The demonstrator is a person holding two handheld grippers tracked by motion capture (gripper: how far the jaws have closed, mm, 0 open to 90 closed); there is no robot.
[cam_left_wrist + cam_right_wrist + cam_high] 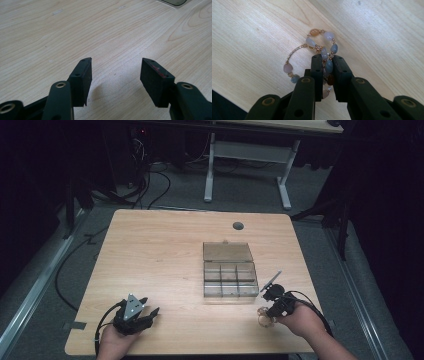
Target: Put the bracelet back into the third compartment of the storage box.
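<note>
The bracelet [312, 53] looks light, floppy and slippery; the right hand-held gripper [327, 65] pinches its beaded side, while the left [115, 72] gapes empty.

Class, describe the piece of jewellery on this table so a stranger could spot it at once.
Start at the wooden table; near its front right corner the right gripper pinches a beaded bracelet. Unlike the clear compartment box nearby, it is a loop of pastel stones on gold wire.

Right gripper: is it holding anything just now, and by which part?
Yes. The right gripper is shut on the beaded bracelet of pale blue, pink and amber stones, pinching the near side of its loop; the rest lies on the wooden table.
</note>
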